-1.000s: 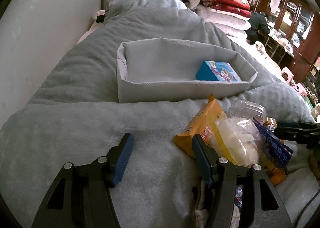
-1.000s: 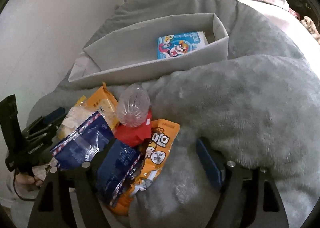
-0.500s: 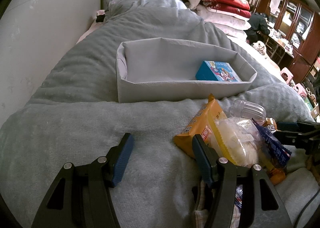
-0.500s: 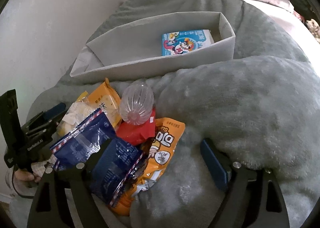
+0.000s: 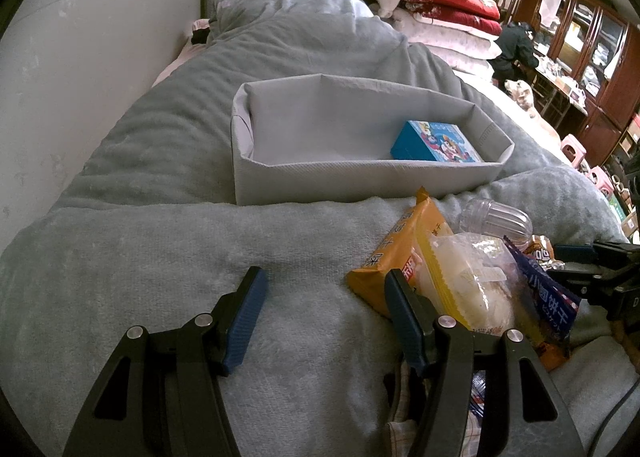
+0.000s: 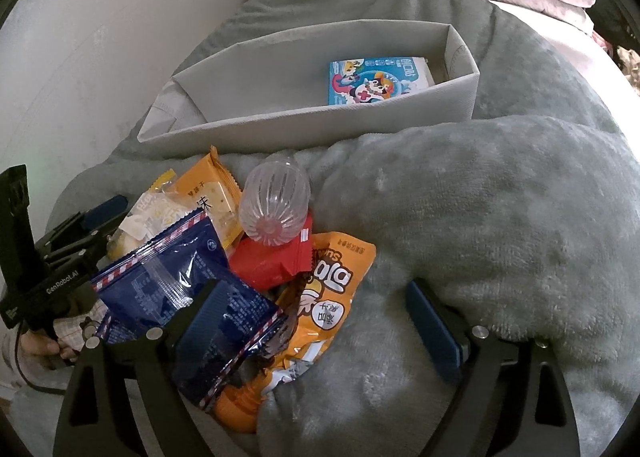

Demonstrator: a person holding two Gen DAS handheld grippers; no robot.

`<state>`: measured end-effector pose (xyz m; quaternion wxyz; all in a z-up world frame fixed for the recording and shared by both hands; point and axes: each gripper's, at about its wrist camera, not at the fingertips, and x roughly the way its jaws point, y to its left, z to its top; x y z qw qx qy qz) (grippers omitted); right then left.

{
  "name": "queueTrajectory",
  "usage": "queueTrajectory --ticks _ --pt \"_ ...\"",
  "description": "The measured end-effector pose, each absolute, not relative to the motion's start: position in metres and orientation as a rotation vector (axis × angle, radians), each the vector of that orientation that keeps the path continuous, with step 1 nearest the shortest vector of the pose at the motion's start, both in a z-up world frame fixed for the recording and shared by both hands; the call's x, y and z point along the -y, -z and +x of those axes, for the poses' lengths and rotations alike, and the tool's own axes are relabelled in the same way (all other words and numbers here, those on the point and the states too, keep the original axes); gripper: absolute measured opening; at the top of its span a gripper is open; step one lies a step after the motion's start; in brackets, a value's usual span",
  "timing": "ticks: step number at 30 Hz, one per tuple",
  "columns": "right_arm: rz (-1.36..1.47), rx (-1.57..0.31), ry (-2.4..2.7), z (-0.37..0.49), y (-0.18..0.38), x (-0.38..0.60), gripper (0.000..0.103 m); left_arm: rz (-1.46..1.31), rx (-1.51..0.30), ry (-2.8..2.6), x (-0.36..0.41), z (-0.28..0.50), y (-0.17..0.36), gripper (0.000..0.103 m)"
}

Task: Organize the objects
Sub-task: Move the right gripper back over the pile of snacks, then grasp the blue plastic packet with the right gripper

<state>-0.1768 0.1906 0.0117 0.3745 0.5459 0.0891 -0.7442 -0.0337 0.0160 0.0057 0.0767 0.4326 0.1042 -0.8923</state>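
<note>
Both tools are held wide apart with nothing in them. Right tool [image 6: 324, 321] hangs low over the snack pile on the bed [image 6: 500, 217], and its left finger sits right by the dark blue bag [image 6: 160, 277]. The orange snack bag [image 6: 332, 297] lies in the gap between my two right fingers, with its long side running away from me toward the gray bin [image 6: 320, 121]. The clear bottle [image 6: 276, 209] rests on the red pack [image 6: 272, 261], a bit farther on. My left tool [image 5: 324, 317] is off to the side of the pile, with bare blanket between its fingers and only the orange cracker pack [image 5: 400, 253] near its right finger. So I think my right tool is the nearer one for the next grab. The bin sits past the pile, straight ahead, and just holds a blue box [image 6: 376, 81] at its right end.
</note>
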Motion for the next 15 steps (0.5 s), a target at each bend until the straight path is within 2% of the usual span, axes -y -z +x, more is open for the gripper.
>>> queueTrajectory --ticks 7,15 --pt "1.380 -0.207 1.909 -0.176 -0.013 -0.192 0.092 1.296 -0.313 2.674 -0.016 -0.034 -0.006 0.061" --pt "1.286 -0.035 1.884 -0.176 -0.026 -0.204 0.091 1.296 -0.314 2.675 -0.016 -0.034 -0.006 0.061"
